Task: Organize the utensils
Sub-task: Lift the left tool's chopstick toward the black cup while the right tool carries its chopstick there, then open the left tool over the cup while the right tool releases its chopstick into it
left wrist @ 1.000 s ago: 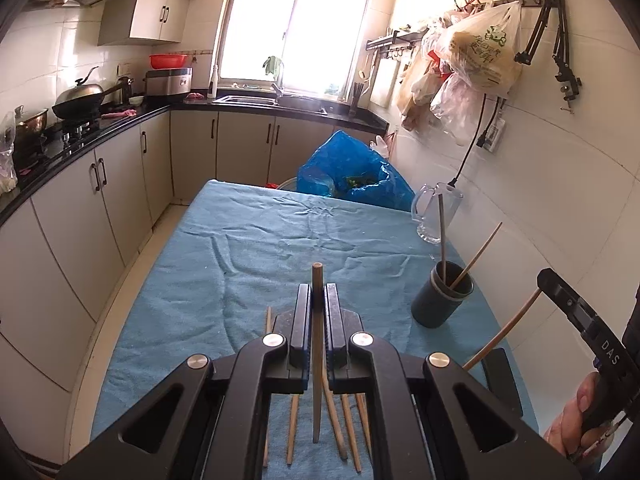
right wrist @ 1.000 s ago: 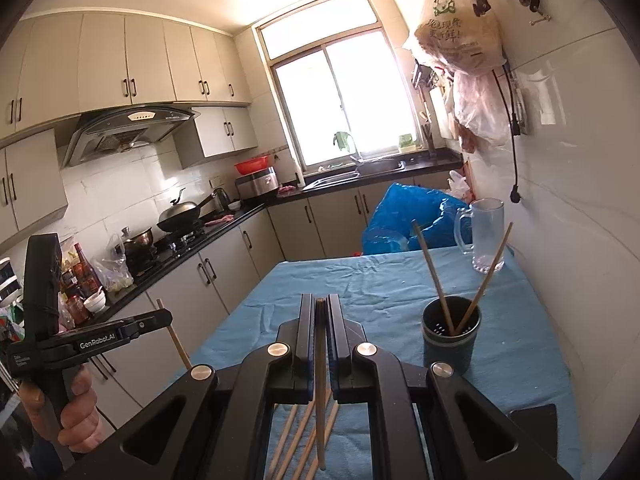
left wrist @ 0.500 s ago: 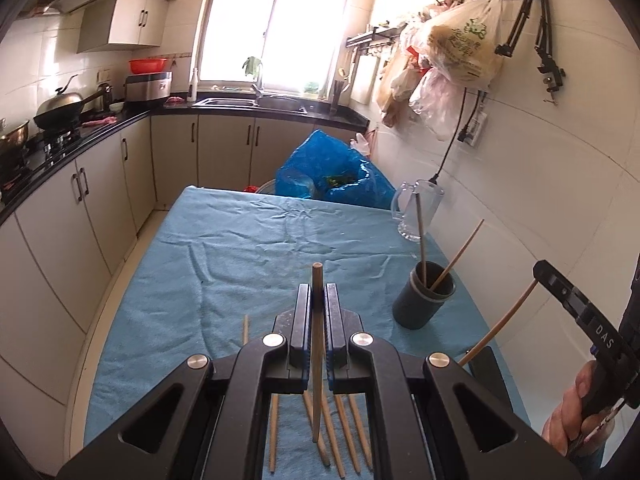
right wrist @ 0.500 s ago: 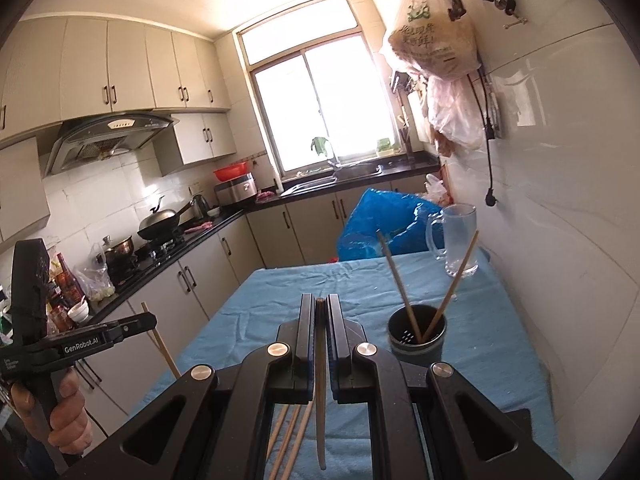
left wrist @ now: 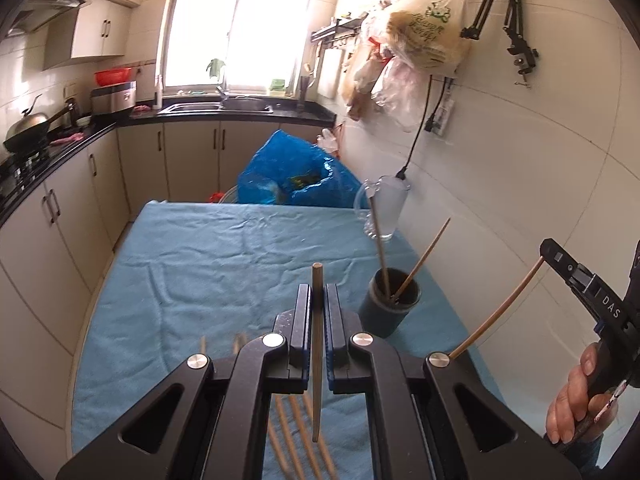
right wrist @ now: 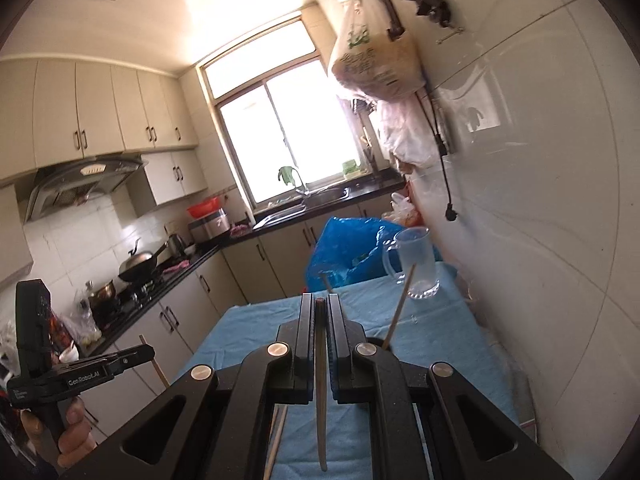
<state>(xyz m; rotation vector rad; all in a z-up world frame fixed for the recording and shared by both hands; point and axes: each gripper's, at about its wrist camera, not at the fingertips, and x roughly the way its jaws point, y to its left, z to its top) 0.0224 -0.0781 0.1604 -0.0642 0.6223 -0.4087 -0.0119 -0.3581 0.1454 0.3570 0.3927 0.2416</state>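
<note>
Mid-transfer, by the look of it: each gripper carries one chopstick toward the holder.

Wrinkled blue cloth-covered table (left wrist: pixel 224 256), soft surface. Dark cylindrical utensil holder (left wrist: pixel 390 308) near its right edge, two sticks already leaning inside. Loose wooden chopsticks (left wrist: pixel 296 432) lie flat on the cloth beneath the left gripper.

Left gripper (left wrist: pixel 319 320): fingers pinching a slim round wooden chopstick (left wrist: pixel 317 360), held near-vertical.
Right gripper (right wrist: pixel 319 332): fingers pinching a pale tapered chopstick (right wrist: pixel 321 400), above the holder.

Next, likely: tip over the opening, then release. Thin smooth sticks may swing in the pinch.
</note>
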